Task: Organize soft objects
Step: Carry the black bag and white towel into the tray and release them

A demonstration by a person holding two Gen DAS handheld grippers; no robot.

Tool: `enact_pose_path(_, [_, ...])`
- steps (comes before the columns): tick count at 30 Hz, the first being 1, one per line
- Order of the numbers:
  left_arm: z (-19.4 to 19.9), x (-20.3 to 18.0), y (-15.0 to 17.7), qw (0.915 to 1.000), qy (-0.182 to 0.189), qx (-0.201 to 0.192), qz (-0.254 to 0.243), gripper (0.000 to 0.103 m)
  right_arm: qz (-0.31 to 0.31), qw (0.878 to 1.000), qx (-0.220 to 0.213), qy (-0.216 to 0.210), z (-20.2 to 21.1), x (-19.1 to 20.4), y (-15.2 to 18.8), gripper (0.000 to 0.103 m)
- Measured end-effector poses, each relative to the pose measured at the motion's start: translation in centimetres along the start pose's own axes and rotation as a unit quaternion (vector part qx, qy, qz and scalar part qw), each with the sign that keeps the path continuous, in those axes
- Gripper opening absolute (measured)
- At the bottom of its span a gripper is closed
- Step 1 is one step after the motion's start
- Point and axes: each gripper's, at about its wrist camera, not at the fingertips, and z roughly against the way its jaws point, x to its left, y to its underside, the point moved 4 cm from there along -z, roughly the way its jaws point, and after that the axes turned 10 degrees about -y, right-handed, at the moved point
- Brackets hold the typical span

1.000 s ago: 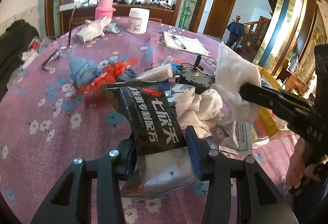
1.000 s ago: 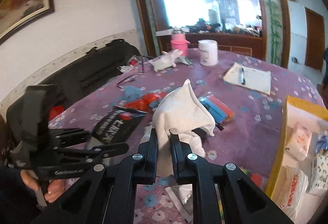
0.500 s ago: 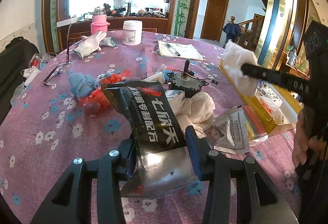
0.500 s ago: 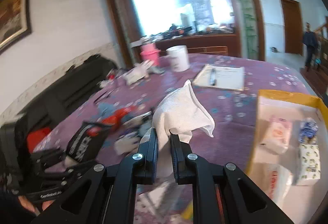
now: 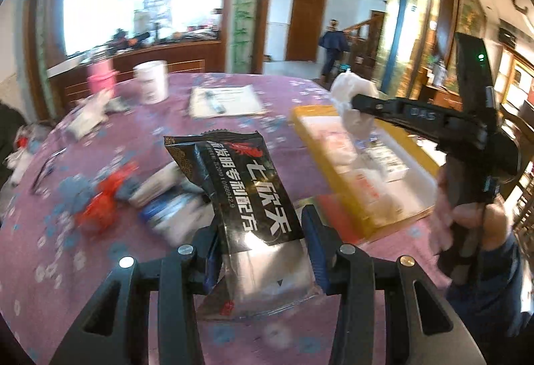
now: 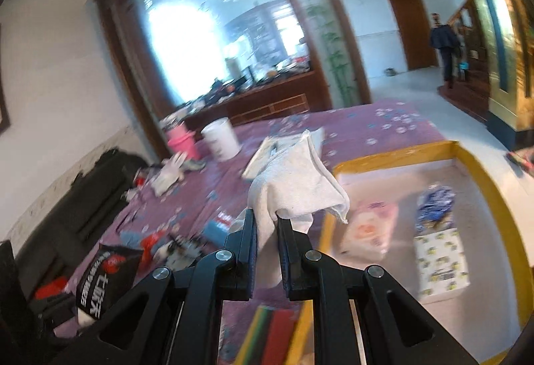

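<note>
Part sorted: yellow box holds several packets, right gripper clamps white cloth near it, left gripper grips black packet, pile remains on table.

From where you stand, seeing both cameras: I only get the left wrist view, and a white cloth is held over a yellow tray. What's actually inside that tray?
Observer: The right wrist view looks into the yellow tray: a blue crinkled packet, a white patterned box and a pale pouch.
Visitor: Is the white cloth gripped firmly?
Observer: Yes, the right gripper is shut on the white cloth, with a tail hanging below the fingers.
Visitor: And my black packet?
Observer: From there the black packet shows at lower left, away from the tray.
</note>
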Motion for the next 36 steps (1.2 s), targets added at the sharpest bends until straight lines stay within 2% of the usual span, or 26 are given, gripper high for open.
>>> enact_pose_path(6, [-2.0, -5.1, -3.2, 0.9990, 0.038, 0.002, -0.024, 0.043, -0.056, 0.997, -0.040, 0.042, 3.0, -4.5, -1.8, 0.013])
enact_pose_path(10, [-4.4, -8.6, -5.4, 0.9963, 0.077, 0.019, -0.034, 0.043, -0.099, 0.991, -0.066, 0.066, 5.0, -7.8, -2.6, 0.013])
enact_pose_path(12, [-5.7, -9.8, -6.1, 0.9954, 0.084, 0.028, -0.036, 0.043, -0.129, 0.986, -0.071, 0.076, 5.7, -9.5, -2.6, 0.013])
enact_pose_path(18, [-9.8, -14.0, -7.2, 0.9916, 0.111, 0.051, -0.044, 0.043, -0.163, 0.980, -0.059, 0.098, 6.1, -11.8, -2.4, 0.013])
enact_pose_path(25, [-13.9, -16.2, -5.9, 0.9840, 0.144, 0.099, -0.035, 0.042, -0.172, 0.974, -0.031, 0.146, 5.7, -13.2, -1.8, 0.013])
enact_pose_path(27, [-14.3, -16.5, -5.6, 0.9812, 0.155, 0.108, -0.038, 0.042, -0.179, 0.971, -0.024, 0.154, 5.8, -13.8, -1.5, 0.013])
enact_pose_path(36, [-14.3, -16.5, -4.8, 0.9805, 0.160, 0.107, -0.039, 0.044, -0.174, 0.970, 0.017, 0.169, 3.6, -14.4, -0.3, 0.014])
